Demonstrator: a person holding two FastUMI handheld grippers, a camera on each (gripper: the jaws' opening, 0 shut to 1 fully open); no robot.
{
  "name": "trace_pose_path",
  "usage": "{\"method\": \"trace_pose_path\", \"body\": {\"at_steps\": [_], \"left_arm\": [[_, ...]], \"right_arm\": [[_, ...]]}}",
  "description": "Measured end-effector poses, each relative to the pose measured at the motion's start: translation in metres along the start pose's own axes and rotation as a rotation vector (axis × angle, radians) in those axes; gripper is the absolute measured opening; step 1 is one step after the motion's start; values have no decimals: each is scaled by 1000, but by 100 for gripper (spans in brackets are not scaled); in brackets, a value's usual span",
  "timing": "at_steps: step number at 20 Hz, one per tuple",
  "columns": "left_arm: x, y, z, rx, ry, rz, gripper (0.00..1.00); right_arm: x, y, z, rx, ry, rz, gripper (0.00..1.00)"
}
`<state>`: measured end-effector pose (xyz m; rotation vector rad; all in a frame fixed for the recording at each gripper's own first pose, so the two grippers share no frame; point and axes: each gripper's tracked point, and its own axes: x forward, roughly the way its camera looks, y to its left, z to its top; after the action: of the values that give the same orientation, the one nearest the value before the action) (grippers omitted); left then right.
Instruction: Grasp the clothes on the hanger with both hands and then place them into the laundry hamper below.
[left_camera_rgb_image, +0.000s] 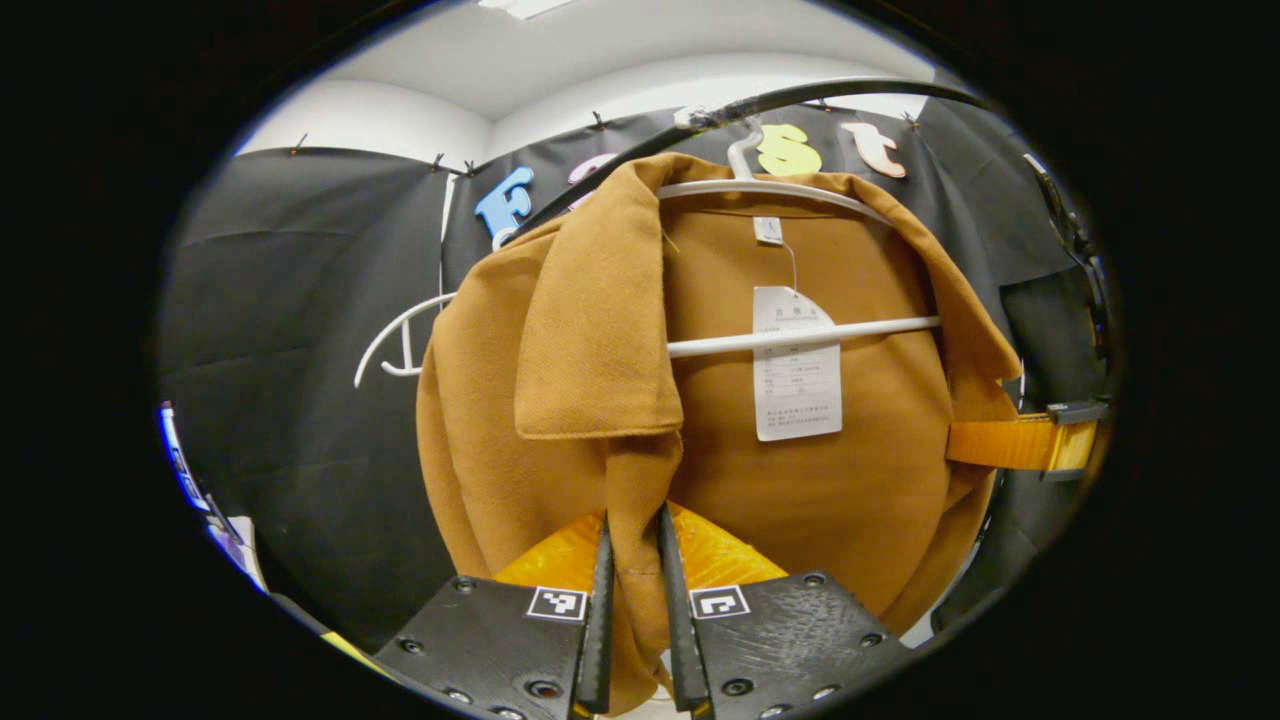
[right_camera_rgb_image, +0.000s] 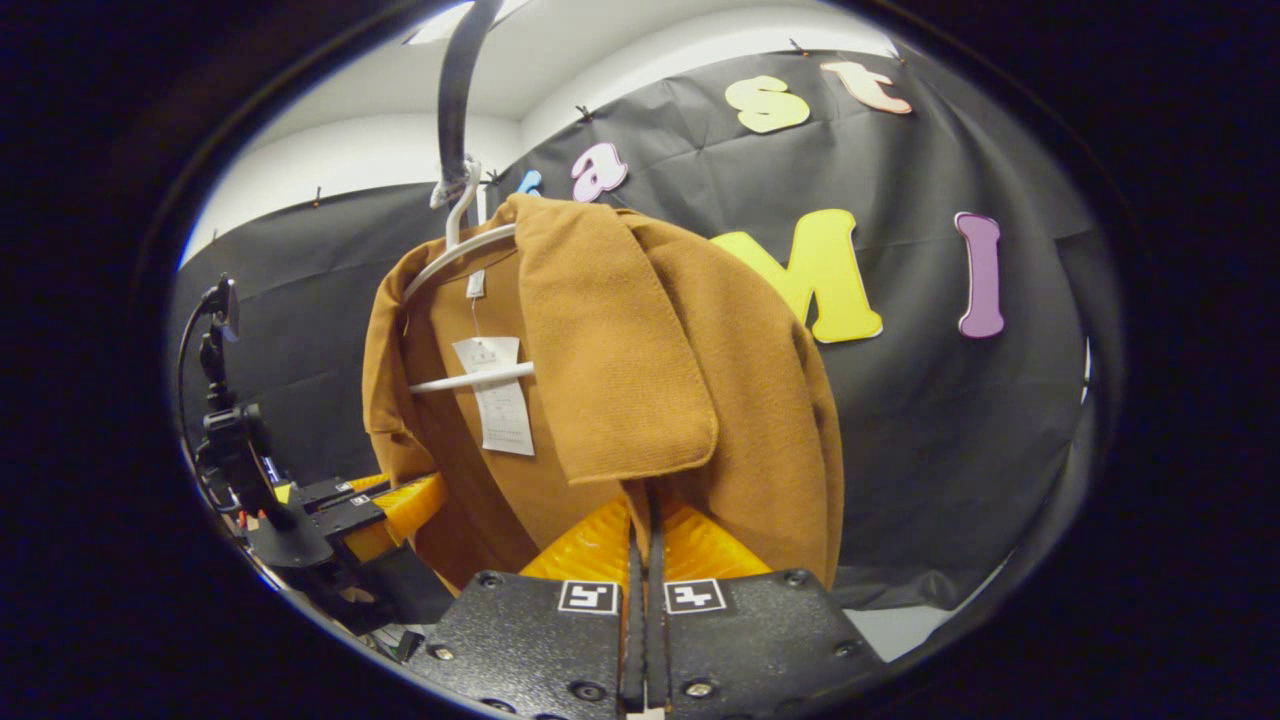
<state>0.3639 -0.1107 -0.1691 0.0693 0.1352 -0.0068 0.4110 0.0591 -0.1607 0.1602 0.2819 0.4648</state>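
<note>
Nearest in the left gripper view, the left gripper (left_camera_rgb_image: 634, 560) has its fingers nearly together, pinching a fold of the brown coat (left_camera_rgb_image: 800, 470) (a thick, matte woollen weave with broad flat lapels). In the right gripper view the right gripper (right_camera_rgb_image: 642, 545) is closed tight on the coat's front edge. Farther up, the coat hangs on a smooth white hanger (left_camera_rgb_image: 800, 338), a paper tag (left_camera_rgb_image: 797, 380) dangling from the collar, hooked over a dark curved rail (left_camera_rgb_image: 800, 98).

A black rail (left_camera_rgb_image: 800, 97) crosses overhead in front of a black cloth wall (left_camera_rgb_image: 300, 300), white ceiling (left_camera_rgb_image: 560, 60) above. A dark stand (right_camera_rgb_image: 225, 420) rises at the left of the right gripper view.
</note>
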Motion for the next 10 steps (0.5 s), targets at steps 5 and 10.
{"method": "trace_pose_path", "body": {"at_steps": [5,10], "left_arm": [[-3,-4,1,-16,-3,-12,26],[-5,10,-1,-20,8,44,5]], "right_arm": [[-4,-4,-1,-20,-2,-2,4],[-6,-11,-1,-49,9,-44,4]]}}
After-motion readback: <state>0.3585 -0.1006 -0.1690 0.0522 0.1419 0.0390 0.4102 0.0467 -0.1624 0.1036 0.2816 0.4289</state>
